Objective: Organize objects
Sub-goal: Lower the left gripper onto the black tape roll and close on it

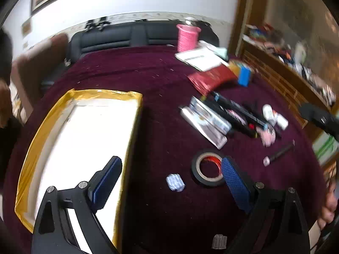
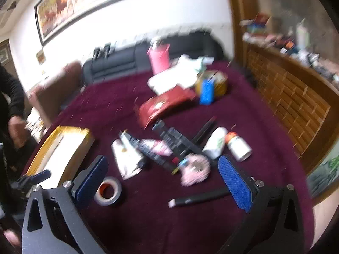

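Left gripper: the left gripper hangs above a maroon tablecloth with its blue-padded jaws spread wide and nothing between them.
Right gripper: the right gripper likewise stands wide apart and empty over the clutter.
Box: a white box with gold edging lies on the left part of the cloth; the left finger sits over its near right edge.
Tape: a black tape roll with a red core lies flat just beside the left gripper's right finger; in the right wrist view it rests close to the right gripper's left finger.
Small packet: a blue-and-white wrapped piece lies on the cloth between the left gripper's fingers, near the tape.
Central pile: silver packets, long black items and white bottles crowd together mid-table, touching and overlapping; a pink round thing sits at the pile's near edge, blurred.
Marker: a black pen-like stick with a white tip lies apart from the pile, close before the right gripper's right finger.
Far side: a pink basket, white papers, a red pouch and a blue block cluster at the far right.
Surroundings: a dark sofa stands beyond the table, a wooden cabinet to the right.
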A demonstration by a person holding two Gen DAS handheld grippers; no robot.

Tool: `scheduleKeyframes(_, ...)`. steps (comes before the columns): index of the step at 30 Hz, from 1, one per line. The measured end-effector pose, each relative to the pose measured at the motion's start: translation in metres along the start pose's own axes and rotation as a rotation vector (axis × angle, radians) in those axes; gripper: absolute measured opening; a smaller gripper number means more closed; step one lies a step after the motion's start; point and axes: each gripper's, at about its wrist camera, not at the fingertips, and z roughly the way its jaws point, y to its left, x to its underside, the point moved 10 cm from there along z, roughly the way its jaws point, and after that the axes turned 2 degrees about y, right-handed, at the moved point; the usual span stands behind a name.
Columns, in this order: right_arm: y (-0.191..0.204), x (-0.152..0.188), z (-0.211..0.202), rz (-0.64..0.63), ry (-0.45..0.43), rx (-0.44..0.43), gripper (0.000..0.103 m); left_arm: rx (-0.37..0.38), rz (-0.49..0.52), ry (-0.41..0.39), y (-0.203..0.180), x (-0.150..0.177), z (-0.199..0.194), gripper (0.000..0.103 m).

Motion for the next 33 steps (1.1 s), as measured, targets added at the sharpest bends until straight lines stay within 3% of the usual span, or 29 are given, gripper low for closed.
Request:
scheduleKeyframes(7,0.006,0.031,0.023,-0.071,0.056,0.028,0.103,-0.031,0.144,0.041,-0.025,0.001,0.026,0.091)
scheduleKeyframes(10,0.001,0.035,0.020,-0.057,0.060,0.014,0.103,-0.035,0.166,0.076,-0.025,0.004,0.037,0.080)
scheduleKeyframes(12,-0.002,0.036,0.020,-0.054,0.058,0.013,0.103,-0.003,0.163,0.104,-0.025,0.005,0.043,0.079)
scheduleKeyframes(17,-0.003,0.041,0.025,-0.052,0.073,0.003,0.103,0.072,0.171,0.209,-0.033,0.019,0.062,0.043)
scheduleKeyframes(19,-0.004,0.043,0.025,-0.055,0.071,0.000,0.103,0.079,0.179,0.218,-0.036,0.020,0.067,0.039)
scheduleKeyframes(28,-0.017,0.043,0.025,-0.038,0.080,0.027,0.103,0.045,0.222,0.204,-0.043,0.016,0.069,0.039)
scheduleKeyframes(30,-0.020,0.041,0.021,-0.036,0.067,0.042,0.103,0.059,0.223,0.199,-0.047,0.015,0.070,0.032)
scheduleKeyframes(32,-0.021,0.041,0.017,-0.029,0.056,0.043,0.103,0.053,0.235,0.201,-0.050,0.014,0.070,0.014)
scheduleKeyframes(33,-0.022,0.040,0.015,-0.027,0.053,0.043,0.103,0.055,0.238,0.205,-0.052,0.016,0.068,0.012)
